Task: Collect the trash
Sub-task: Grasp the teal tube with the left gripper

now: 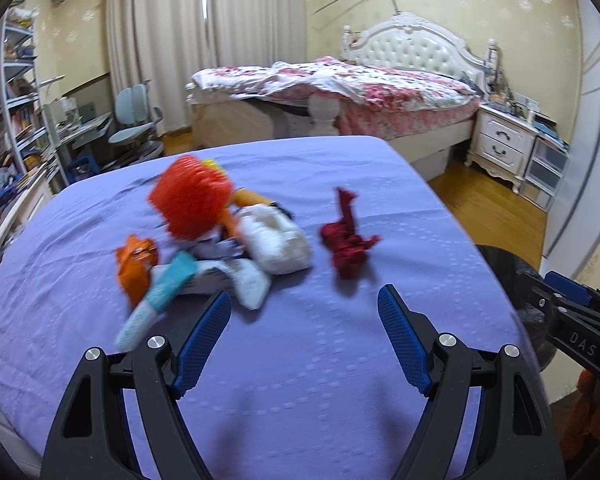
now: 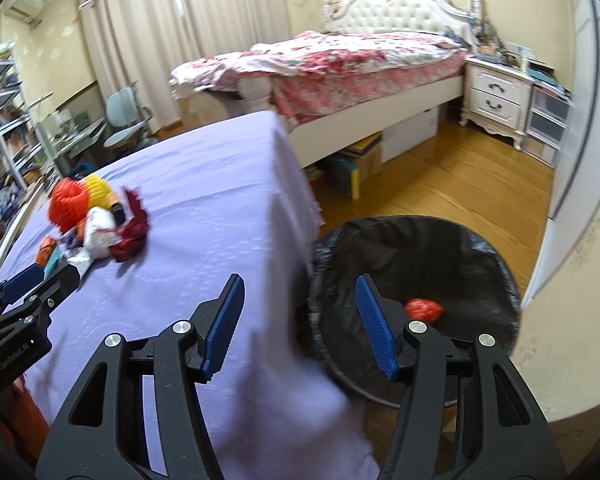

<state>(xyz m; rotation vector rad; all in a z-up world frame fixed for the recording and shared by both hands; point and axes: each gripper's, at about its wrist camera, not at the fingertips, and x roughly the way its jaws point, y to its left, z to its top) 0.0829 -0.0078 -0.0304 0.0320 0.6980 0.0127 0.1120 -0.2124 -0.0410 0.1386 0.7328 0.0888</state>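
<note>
Both tongs gape empty: the left gripper (image 1: 304,312) faces the trash pile (image 1: 212,236) mid-table (image 1: 340,360); the right gripper (image 2: 300,316) straddles the table's right edge above the bin (image 2: 480,248). A loose pinch could drop the dark red wrapper (image 1: 346,240) short.

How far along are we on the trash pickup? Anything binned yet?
Done: one red wrapper lies in the black-lined bin beside the table. In hand: nothing; the left gripper and right gripper are both open and empty. Left: the pile on the purple cloth, including the red foam net, white wad, orange wrapper and dark red scrap.
</note>
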